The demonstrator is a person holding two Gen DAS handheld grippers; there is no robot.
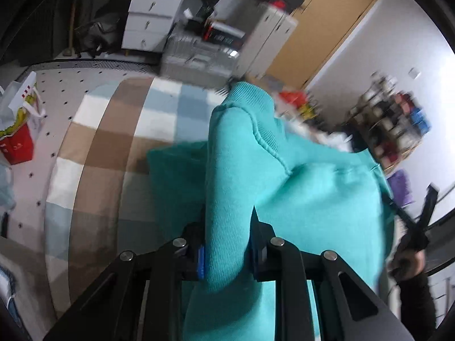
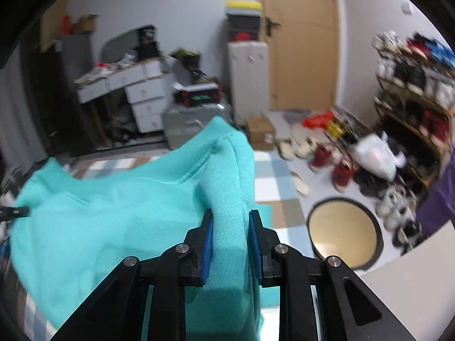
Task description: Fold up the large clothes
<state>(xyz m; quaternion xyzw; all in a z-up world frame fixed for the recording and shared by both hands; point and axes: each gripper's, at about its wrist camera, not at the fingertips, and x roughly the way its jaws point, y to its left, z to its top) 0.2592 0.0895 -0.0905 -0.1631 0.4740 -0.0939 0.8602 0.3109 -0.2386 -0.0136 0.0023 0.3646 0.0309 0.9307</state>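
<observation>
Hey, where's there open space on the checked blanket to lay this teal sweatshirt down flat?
In the left wrist view the checked blanket lies bare left of the teal sweatshirt, out to the dotted floor mat. In the right wrist view a narrower bare strip runs right of it, bordered by the round tray and scattered shoes, where it is crowded.

The left tongs [image 1: 227,244] fill the bottom centre of their frame, black arms angled downward, jaws pinched on a thick fold of cloth. The right tongs [image 2: 230,244] sit likewise at bottom centre, blue pads [image 2: 207,248] pressing cloth. In the left view's lower right, a hand [image 1: 408,262] grips the other tool.
</observation>
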